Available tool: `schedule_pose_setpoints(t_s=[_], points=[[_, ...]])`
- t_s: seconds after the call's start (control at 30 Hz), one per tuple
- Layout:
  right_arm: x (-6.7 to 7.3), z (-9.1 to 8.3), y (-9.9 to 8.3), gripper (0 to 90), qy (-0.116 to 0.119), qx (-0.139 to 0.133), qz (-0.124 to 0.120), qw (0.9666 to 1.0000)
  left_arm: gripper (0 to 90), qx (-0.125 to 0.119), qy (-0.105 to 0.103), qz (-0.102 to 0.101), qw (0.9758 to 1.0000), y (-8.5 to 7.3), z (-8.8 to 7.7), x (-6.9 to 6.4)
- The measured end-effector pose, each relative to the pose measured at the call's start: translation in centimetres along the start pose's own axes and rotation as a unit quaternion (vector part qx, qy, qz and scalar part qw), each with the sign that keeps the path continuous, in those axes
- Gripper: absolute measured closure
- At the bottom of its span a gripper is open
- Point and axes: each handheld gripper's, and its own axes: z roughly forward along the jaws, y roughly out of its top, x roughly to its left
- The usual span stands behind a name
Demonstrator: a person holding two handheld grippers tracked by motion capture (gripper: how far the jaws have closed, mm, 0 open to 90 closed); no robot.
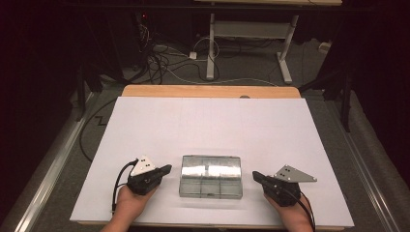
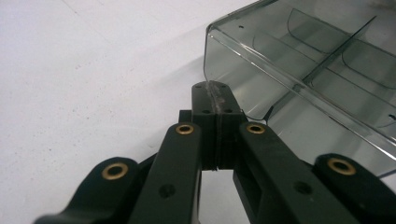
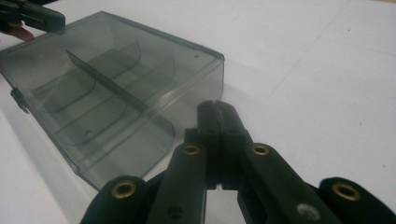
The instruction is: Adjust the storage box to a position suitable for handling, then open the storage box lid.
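A clear smoky plastic organizer box [image 1: 211,176] with inner dividers lies closed on the white table sheet [image 1: 208,125], near the front edge. My left gripper [image 1: 167,169] rests just left of the box, jaws shut and empty. In the left gripper view its tip [image 2: 215,91] is close to the box corner [image 2: 299,60], apart from it. My right gripper [image 1: 256,176] rests just right of the box, also shut with nothing in it. The right gripper view has its tip [image 3: 217,109] beside the box [image 3: 112,88], and the other gripper [image 3: 32,16] beyond it.
The white sheet covers a wooden table [image 1: 208,91] whose far edge shows bare. Beyond it on the floor lie cables [image 1: 164,63] and the legs of another table [image 1: 211,48]. Open sheet stretches behind the box.
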Motion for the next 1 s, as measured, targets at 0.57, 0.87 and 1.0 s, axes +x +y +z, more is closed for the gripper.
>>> schedule_pose_setpoints(t_s=[0.57, 0.87, 1.0], points=[[3.2, 1.1, 2.9, 90.0, 0.044, -0.022, -0.027, 0.9984, 87.8, 0.006, -0.029, -0.010, 0.9995, -0.3, 0.7, 0.6], [6.0, 3.1, 4.1, 90.0, 0.086, -0.023, -0.047, 0.9949, 87.8, 0.002, -0.030, -0.014, 0.9995, -0.3, 0.6, 0.7], [7.1, 3.5, 4.5, 90.0, 0.100, -0.027, -0.053, 0.9932, 87.8, 0.000, -0.028, -0.015, 0.9995, -0.4, 0.6, 0.7]])
